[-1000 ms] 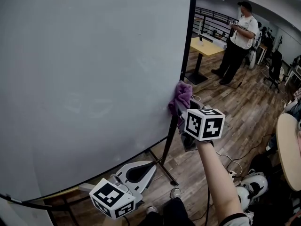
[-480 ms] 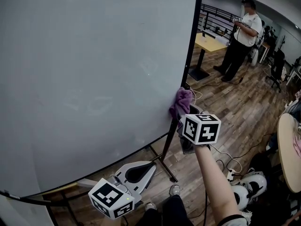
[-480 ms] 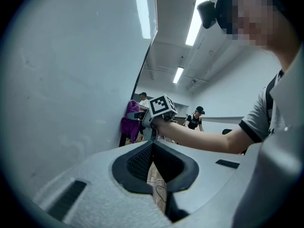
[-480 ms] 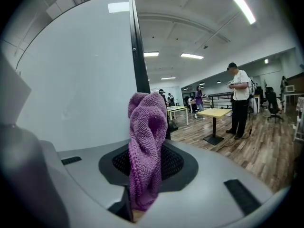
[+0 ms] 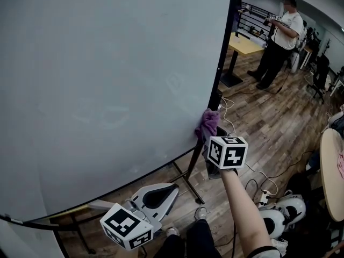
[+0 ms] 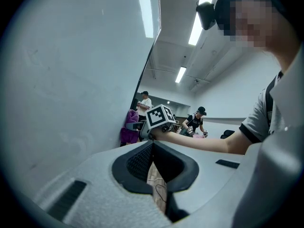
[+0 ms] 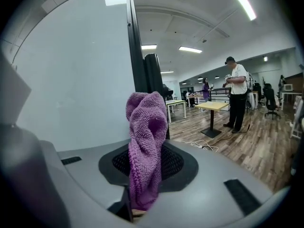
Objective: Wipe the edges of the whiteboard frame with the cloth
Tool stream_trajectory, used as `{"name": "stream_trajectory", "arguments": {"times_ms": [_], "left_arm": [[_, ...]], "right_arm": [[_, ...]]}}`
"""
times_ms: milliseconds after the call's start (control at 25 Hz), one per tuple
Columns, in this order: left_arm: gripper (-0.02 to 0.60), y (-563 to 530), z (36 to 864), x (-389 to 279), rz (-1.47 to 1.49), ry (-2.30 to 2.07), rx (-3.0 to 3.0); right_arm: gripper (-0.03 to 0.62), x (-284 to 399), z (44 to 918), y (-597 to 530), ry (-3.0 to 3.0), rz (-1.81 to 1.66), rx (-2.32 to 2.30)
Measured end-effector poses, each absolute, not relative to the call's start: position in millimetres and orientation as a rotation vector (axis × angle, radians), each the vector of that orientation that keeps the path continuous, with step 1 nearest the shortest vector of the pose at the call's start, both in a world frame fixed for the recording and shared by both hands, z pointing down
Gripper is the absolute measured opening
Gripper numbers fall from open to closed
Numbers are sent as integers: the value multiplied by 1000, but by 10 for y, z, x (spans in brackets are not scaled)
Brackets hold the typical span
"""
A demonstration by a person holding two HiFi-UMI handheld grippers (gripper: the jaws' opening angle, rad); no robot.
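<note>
The right gripper's (image 7: 145, 171) jaws are closed tight on a purple knitted cloth (image 7: 147, 127), which stands up out of them in a bunched fold. Just beyond the jaw tips the cloth presses against the black whiteboard frame (image 7: 135, 56) at its right-hand upright edge, low down near the bottom corner. Left of these jaws spreads the pale whiteboard (image 5: 107, 90), carrying only faint erased strokes too dim to read. The left gripper (image 6: 152, 150) hangs lower and apart from the board, its jaws drawn together at the tips with just a thin slit behind them and nothing held; through the slit a bit of wooden floor (image 5: 269, 128) and cable shows. Each gripper's cube bears black-and-white square markers, not letters. Right of the right jaws and further off, a yellow surface (image 5: 244, 43) stands on a dark pedestal with a person (image 5: 282, 36) in a white top beside it, and white cables (image 5: 228, 109) trail over the floor near the foot of the frame.
</note>
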State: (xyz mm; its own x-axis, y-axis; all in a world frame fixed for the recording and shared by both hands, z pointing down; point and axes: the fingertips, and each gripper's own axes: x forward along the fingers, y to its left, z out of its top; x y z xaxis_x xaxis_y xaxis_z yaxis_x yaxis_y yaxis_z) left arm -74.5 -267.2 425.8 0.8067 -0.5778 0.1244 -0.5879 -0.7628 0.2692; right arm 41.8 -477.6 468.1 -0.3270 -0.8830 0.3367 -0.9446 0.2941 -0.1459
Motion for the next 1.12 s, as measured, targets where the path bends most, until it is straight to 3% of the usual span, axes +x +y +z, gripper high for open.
{"name": "stream_trajectory", "arguments": {"times_ms": [1120], "left_arm": [[15, -2804, 4466, -760, 77, -927, 2648]], "right_arm": [[94, 428, 5649, -4806, -2245, 540, 1653]]}}
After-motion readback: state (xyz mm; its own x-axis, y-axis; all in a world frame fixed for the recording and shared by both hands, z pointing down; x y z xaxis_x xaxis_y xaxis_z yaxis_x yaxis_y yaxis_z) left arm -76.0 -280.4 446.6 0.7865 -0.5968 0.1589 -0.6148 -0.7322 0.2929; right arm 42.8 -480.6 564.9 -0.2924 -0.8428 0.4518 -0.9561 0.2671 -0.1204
